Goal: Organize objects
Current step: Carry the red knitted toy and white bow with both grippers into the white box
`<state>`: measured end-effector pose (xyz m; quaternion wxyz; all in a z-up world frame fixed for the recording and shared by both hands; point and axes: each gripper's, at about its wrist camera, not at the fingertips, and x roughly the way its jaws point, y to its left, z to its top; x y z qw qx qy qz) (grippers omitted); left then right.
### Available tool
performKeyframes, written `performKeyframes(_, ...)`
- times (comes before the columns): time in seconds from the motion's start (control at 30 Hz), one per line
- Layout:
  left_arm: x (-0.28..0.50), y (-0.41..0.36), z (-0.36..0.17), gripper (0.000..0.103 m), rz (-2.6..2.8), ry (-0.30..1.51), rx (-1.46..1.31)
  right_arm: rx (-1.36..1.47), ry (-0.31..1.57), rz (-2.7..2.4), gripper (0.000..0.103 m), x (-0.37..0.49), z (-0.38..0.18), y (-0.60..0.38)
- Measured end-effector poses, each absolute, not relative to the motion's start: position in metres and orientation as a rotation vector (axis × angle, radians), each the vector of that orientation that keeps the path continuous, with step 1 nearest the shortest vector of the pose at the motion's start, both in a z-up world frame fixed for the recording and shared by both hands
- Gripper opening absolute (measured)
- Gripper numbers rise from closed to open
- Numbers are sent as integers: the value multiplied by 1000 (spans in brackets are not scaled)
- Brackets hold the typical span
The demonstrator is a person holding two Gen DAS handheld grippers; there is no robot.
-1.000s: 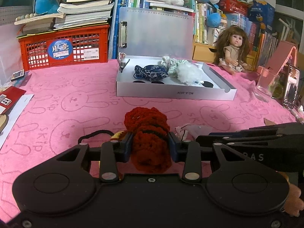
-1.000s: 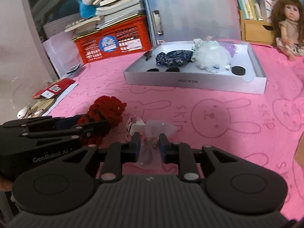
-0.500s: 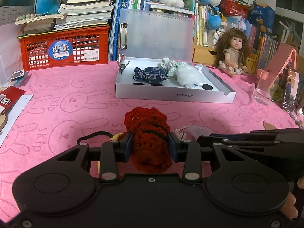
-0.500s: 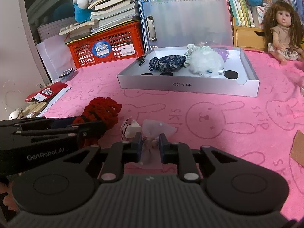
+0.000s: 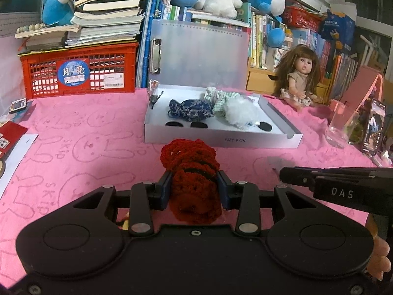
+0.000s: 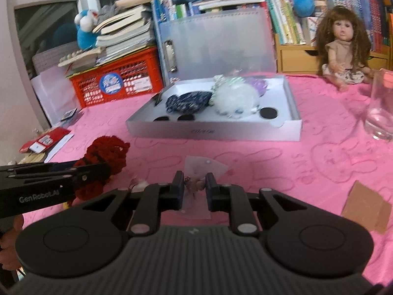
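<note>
My left gripper [image 5: 195, 184] is shut on a red crocheted scrunchie [image 5: 191, 164] and holds it above the pink cloth. It also shows in the right wrist view [image 6: 103, 162]. My right gripper [image 6: 195, 184] is shut on a small sheer white hair accessory [image 6: 201, 169] and holds it off the cloth. The white shallow box [image 5: 221, 139] stands ahead, holding a dark blue scrunchie [image 5: 190, 109], a striped green one [image 5: 217, 97] and a fluffy white one [image 5: 239, 113]. The right gripper's side [image 5: 331, 184] sits to the right of the left gripper.
A doll [image 5: 301, 78] sits at the back right. A drinking glass [image 6: 379, 108] and a phone [image 5: 373, 129] stand at the right. A red crate [image 5: 78, 73] with books is at the back left. A cardboard piece [image 6: 366, 206] lies near right.
Both grippers have lifted with their items and moved toward the box. The black hair tie on the cloth by the left gripper is out of sight.
</note>
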<state>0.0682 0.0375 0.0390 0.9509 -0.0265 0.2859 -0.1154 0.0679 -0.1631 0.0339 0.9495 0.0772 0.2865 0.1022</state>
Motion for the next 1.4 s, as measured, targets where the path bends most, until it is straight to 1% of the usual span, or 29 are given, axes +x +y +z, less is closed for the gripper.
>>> performKeyframes(0.6,109,20,60,36,-252,564,-88,208,531,126,23,89,50,-201)
performKeyframes(0.93,135,13,59,36,-244,588,-123,219,509,80,23,105,57,-216)
performKeyframes(1.17,162,9,58,36,-244,608,-204,223,497,69,23,118,60,-224)
performKeyframes(1.4,186,-7,58,36,-238,604,-186,234,480,62,22,131,61,-230)
